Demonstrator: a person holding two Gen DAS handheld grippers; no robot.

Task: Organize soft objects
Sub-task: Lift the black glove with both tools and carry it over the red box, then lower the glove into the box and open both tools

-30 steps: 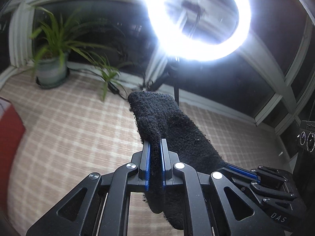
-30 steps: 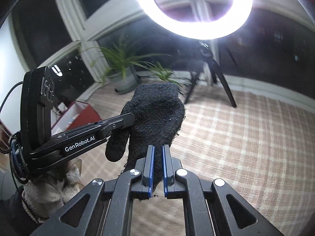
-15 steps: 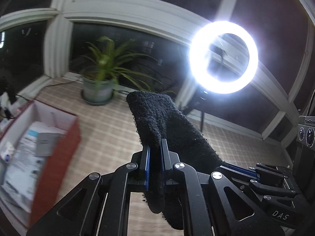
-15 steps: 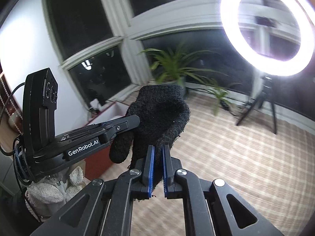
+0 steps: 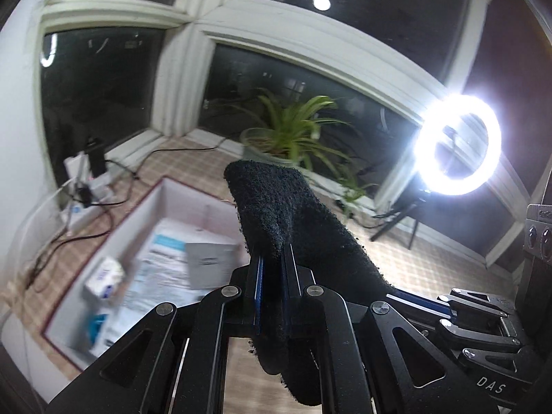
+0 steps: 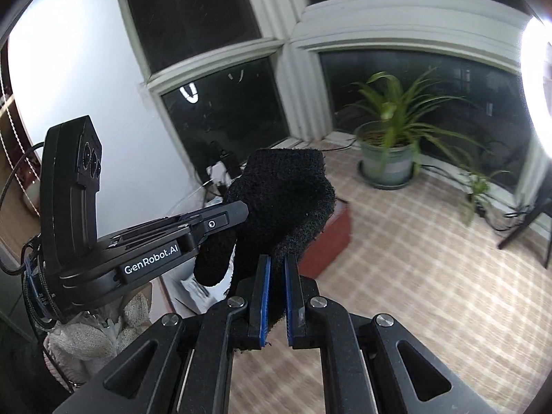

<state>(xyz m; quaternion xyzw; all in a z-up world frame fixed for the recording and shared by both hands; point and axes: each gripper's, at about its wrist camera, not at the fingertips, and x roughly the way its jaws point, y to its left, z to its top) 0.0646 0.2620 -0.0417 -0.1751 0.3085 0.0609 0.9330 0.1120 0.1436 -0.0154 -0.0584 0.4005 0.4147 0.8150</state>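
A black knit glove [image 5: 286, 220] is held in the air between both grippers. My left gripper [image 5: 272, 269] is shut on one edge of it. My right gripper [image 6: 276, 276] is shut on the other edge of the glove [image 6: 286, 200], with the thumb hanging down at the left. In the right wrist view the left gripper's fingers [image 6: 220, 222] reach the glove from the left. An open red box [image 5: 103, 238] with a white inside holds papers and small boxes on the checked floor below left.
A potted plant [image 5: 289, 134] stands by the dark windows. A lit ring light [image 5: 459, 145] on a tripod stands at the right. Cables and a charger [image 5: 89, 179] lie in the far left corner. Pale knit fabric [image 6: 86, 338] shows under the left gripper.
Both grippers, still holding the glove, have swung left. The ring light has slid from the top to the right edge, and the red box has come into view below left.
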